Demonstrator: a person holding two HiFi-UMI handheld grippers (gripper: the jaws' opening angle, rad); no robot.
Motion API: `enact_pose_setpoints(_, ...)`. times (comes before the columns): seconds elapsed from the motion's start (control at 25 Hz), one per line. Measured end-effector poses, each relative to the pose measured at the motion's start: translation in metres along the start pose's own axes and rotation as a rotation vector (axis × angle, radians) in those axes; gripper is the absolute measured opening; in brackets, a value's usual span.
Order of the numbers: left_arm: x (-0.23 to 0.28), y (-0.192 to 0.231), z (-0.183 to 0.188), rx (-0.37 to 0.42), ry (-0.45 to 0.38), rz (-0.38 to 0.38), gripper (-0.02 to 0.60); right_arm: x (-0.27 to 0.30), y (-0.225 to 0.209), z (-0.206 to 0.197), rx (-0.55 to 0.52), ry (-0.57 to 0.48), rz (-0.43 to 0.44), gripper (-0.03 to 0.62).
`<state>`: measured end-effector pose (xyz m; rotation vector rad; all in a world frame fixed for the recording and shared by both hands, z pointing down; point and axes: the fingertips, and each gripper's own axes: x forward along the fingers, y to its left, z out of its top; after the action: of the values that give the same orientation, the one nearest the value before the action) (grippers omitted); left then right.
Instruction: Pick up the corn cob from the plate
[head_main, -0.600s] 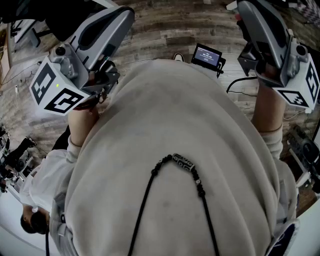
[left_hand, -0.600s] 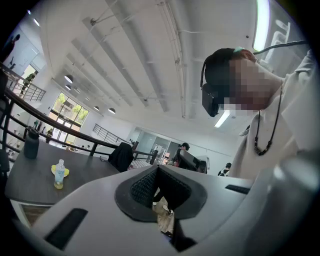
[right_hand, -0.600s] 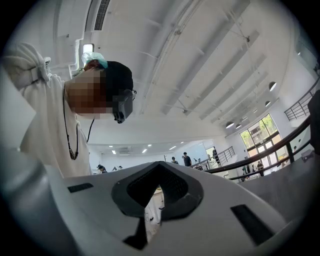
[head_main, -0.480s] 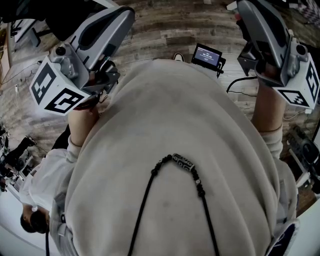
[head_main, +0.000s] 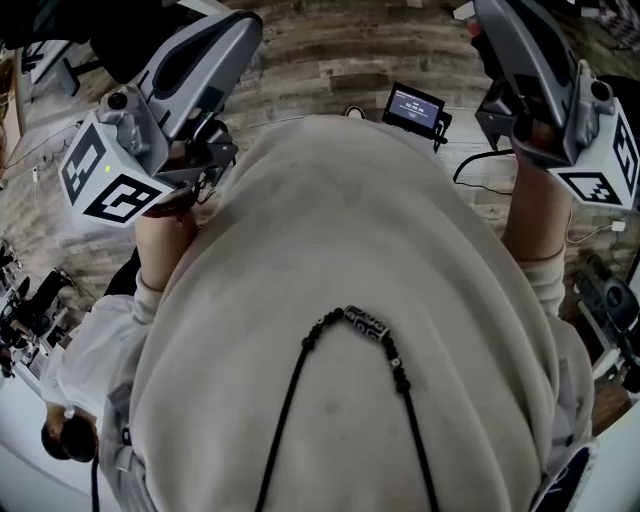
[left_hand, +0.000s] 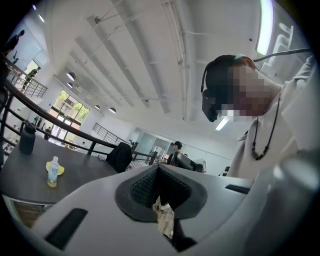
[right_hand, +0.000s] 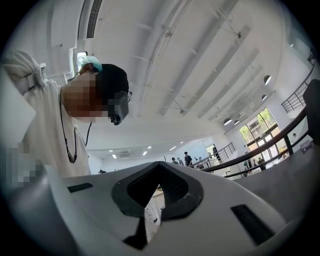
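Corn cob and plate: shown in none of the views, so their place cannot be told. Left gripper (left_hand: 159, 169), grey plastic shell with black ribbed pads: jaws together at the tips, nothing clamped between them. It is raised beside the person's chest at the left of the head view, its cube with black-and-white square markers (head_main: 100, 175) facing the camera. Right gripper (right_hand: 159, 166), same make: jaws closed tip to tip, empty, raised at the right of the head view with its marker cube (head_main: 605, 165) at the frame edge. Cream sweatshirt (head_main: 350, 300) on the person: fills the middle of the head view between the two grippers. Black cord necklace with a patterned bead (head_main: 365, 326): lies on the sweatshirt. Small black device with a lit screen (head_main: 415, 108): beyond the sweatshirt, over the grey-brown wooden plank floor (head_main: 330, 60). Dark grey counter (left_hand: 30, 177): low left in the left gripper view, well apart from the gripper. Clear plastic bottle of yellow drink (left_hand: 53, 171): upright on that counter. Dark tall flask (left_hand: 27, 139): upright farther back, apart from the bottle. Black garment (left_hand: 120, 156): draped at the counter's far side.
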<state>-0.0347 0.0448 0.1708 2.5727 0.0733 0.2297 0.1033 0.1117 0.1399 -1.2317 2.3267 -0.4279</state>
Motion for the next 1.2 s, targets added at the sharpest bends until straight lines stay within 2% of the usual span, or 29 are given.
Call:
enact_pose_setpoints(0.2,0.008,-0.003,0.002,-0.007,-0.012,-0.010,0.002,-0.014,-0.009,0.003,0.021,-0.025,-0.012,0.015)
enact_pose_setpoints(0.44,0.021,-0.009,0.020,-0.033,0.002,-0.014,0.002,-0.016,-0.019,0.031,0.061,-0.069,-0.007,0.015)
enact_pose_setpoints(0.52,0.012,-0.012,0.012,-0.038,-0.010,0.000,0.002,-0.015,-0.013,0.027,0.059,-0.061,0.011,0.015)
enact_pose_setpoints(0.64,-0.012,-0.018,-0.010,-0.024,-0.070,0.024,0.002,-0.014,0.007,0.009,0.025,-0.044,0.064,0.015)
enact_pose_setpoints(0.88,-0.018,-0.003,-0.040,-0.008,-0.095,-0.038,0.002,-0.020,0.017,-0.024,-0.016,-0.040,0.032,0.015)
enact_pose_setpoints(1.0,-0.013,0.007,-0.038,-0.010,-0.100,-0.098,0.002,-0.015,0.014,-0.018,-0.037,-0.041,-0.016,0.015)
enact_pose_setpoints(1.2,-0.015,0.007,-0.029,0.034,-0.031,-0.164,0.002,-0.004,0.033,-0.001,-0.082,-0.077,-0.044,0.015)
